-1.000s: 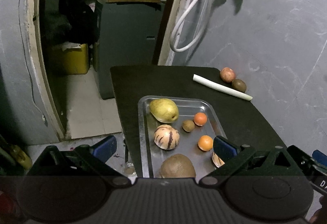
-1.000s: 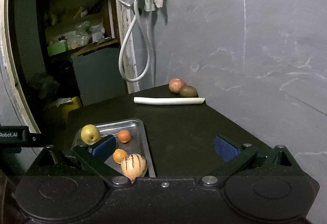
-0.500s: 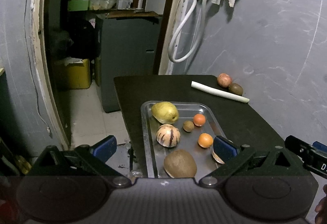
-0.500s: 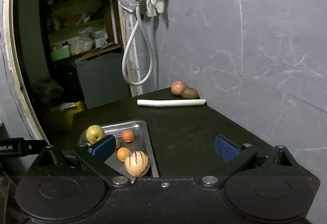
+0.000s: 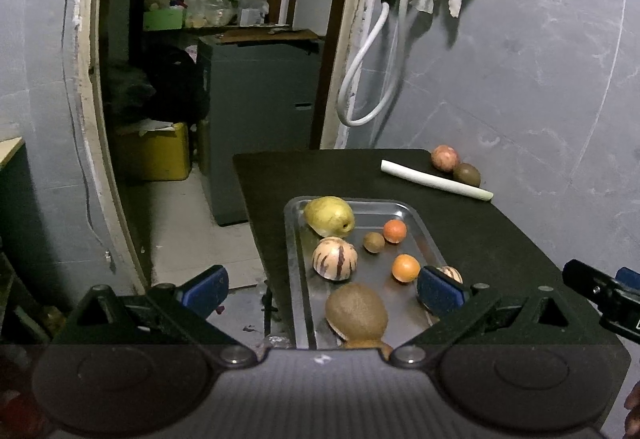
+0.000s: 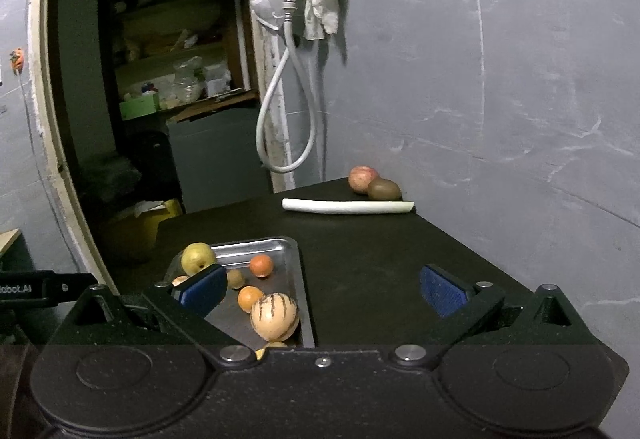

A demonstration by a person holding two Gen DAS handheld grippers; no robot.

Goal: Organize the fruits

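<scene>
A metal tray (image 5: 416,217) on the black table (image 5: 480,239) holds a yellow pear (image 5: 329,216), a striped melon (image 5: 334,258), a small kiwi (image 5: 374,241), two oranges (image 5: 395,230) and a large brown fruit (image 5: 356,312). A second striped melon (image 5: 451,273) shows behind my left finger. At the far corner lie a red apple (image 6: 362,179), a kiwi (image 6: 384,189) and a white leek stalk (image 6: 347,205). My left gripper (image 5: 322,289) is open above the tray's near end. Over the table's near edge, my right gripper (image 6: 322,289) is open and empty.
A grey wall (image 6: 520,79) borders the table's right and far sides. A white hose (image 6: 276,127) and a rag (image 6: 322,15) hang from a tap. Left of the table the floor drops away, with a yellow bin (image 5: 154,151) and a dark cabinet (image 5: 256,111).
Both grippers have pulled back and risen, so the tray and table look smaller and farther. The fruit has not moved. Both jaws stay open.
</scene>
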